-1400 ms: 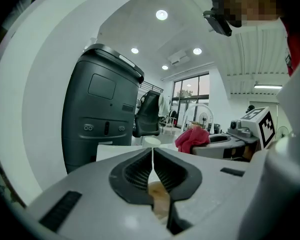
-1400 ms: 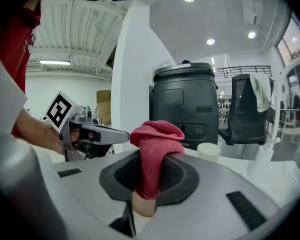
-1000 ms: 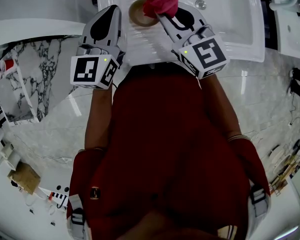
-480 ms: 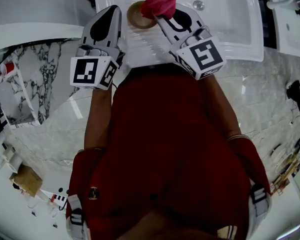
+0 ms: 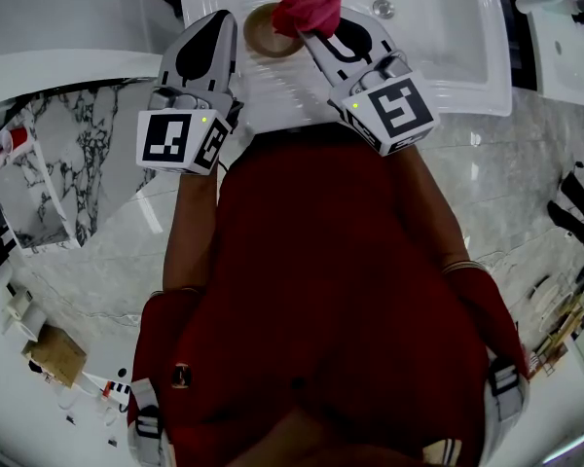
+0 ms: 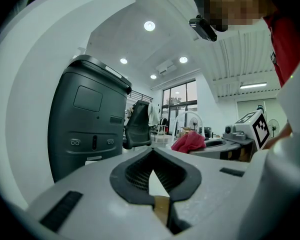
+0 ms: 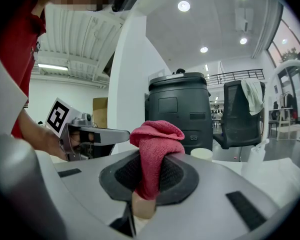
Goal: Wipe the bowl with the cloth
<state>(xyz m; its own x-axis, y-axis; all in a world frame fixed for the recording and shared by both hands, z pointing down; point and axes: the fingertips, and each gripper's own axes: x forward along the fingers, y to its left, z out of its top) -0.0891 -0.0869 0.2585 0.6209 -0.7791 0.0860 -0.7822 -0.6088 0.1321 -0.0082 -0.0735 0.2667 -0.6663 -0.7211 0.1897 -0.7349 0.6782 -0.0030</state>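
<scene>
Left gripper point(image 6: 155, 184) pinched shut on bowl point(image 5: 270, 32) rim, steadying it near left corner of sink point(image 5: 448, 61); right gripper point(image 7: 147, 184) clamps cloth point(image 7: 157, 136), seemingly against bowl, for wiping

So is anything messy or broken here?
No, nothing looks spilled, broken or crooked. The red cloth is bunched up, but only because the right gripper pinches it. It sits at the edge of the bowl, over the white sink.
</scene>
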